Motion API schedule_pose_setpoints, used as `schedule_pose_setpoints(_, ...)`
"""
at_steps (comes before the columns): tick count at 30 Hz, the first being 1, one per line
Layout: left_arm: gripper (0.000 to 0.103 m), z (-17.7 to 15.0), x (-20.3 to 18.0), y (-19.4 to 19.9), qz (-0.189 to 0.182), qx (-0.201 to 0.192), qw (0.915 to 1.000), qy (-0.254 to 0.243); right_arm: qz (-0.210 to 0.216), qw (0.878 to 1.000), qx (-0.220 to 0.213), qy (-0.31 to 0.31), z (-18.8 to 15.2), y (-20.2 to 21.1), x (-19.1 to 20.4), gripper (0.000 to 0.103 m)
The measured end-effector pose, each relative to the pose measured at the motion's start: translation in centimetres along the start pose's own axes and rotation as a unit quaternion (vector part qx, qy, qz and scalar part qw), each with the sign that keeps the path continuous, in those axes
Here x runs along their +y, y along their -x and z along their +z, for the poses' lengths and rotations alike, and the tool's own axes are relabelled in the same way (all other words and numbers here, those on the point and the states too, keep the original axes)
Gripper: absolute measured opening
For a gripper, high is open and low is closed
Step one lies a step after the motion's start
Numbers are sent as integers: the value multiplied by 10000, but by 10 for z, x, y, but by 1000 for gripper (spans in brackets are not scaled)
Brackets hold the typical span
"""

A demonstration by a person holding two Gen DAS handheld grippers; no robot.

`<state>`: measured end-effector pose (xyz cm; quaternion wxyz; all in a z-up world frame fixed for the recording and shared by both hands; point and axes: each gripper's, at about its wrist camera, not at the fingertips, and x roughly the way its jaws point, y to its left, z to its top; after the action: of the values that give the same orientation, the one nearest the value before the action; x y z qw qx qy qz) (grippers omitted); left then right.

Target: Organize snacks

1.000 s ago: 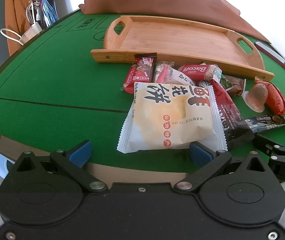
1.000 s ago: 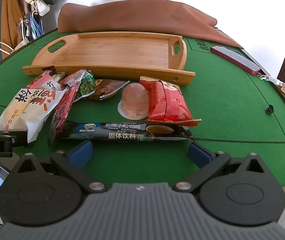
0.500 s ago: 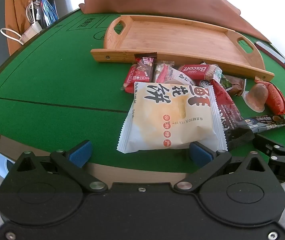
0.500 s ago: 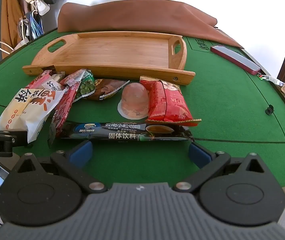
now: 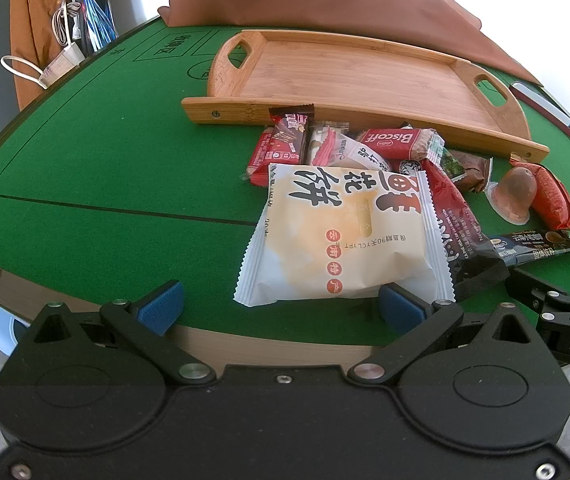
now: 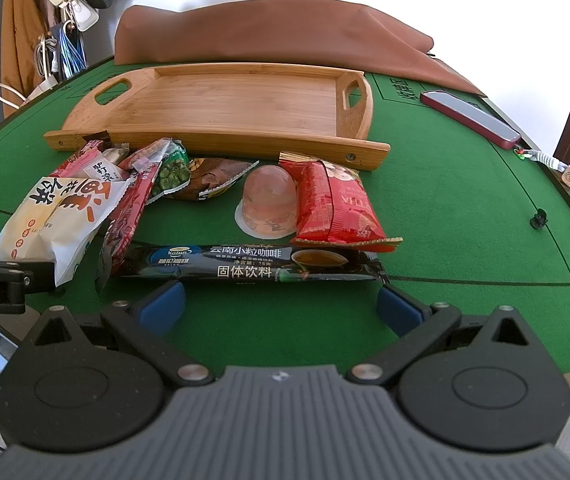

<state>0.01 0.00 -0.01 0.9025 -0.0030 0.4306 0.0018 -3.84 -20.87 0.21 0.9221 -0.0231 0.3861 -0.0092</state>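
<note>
A pile of snacks lies on the green table in front of an empty wooden tray (image 5: pixel 357 76) (image 6: pixel 225 108). Nearest my left gripper (image 5: pixel 281 308) is a large white flower-cake packet (image 5: pixel 345 240) (image 6: pixel 57 216); the gripper is open, just short of it. My right gripper (image 6: pixel 281 304) is open, just short of a long dark coffee stick pack (image 6: pixel 253 266) (image 5: pixel 533 244). Behind that lie a jelly cup (image 6: pixel 269 200) (image 5: pixel 515 194) and a red packet (image 6: pixel 335 204) (image 5: pixel 553 196). A Biscoff pack (image 5: pixel 395 144) and other red wrappers lie by the tray.
A brown cloth (image 6: pixel 277 36) lies behind the tray. A red-cased phone (image 6: pixel 471 118) rests at the table's right edge. Bags and cables (image 5: pixel 81 24) hang at the far left. A small black clip (image 6: pixel 539 220) lies on the felt at right.
</note>
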Motion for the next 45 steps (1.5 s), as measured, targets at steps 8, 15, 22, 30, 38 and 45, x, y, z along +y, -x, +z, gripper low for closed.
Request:
schedule_pose_setpoints(8, 103, 0, 0, 0, 0, 1, 10000, 0, -3, 10000, -2, -1, 0, 0, 0, 103)
schedule_pose_setpoints(15, 103, 0, 0, 0, 0, 1, 10000, 0, -1, 10000, -1, 1, 0, 0, 0, 103)
schedule_pose_setpoints(22, 103, 0, 0, 0, 2, 4, 10000, 0, -1, 10000, 1, 0, 0, 0, 0, 103)
schedule_pose_setpoints(30, 103, 0, 0, 0, 1, 3, 10000, 0, -1, 10000, -3, 1, 0, 0, 0, 103)
schedule_pose_setpoints(38, 103, 0, 0, 0, 2, 3, 10000, -1, 2, 10000, -37, 11, -2, -1, 1, 103)
schedule_pose_setpoints(45, 103, -2, 0, 1, 13, -40, 10000, -10, 13, 10000, -46, 30, -2, -1, 0, 103)
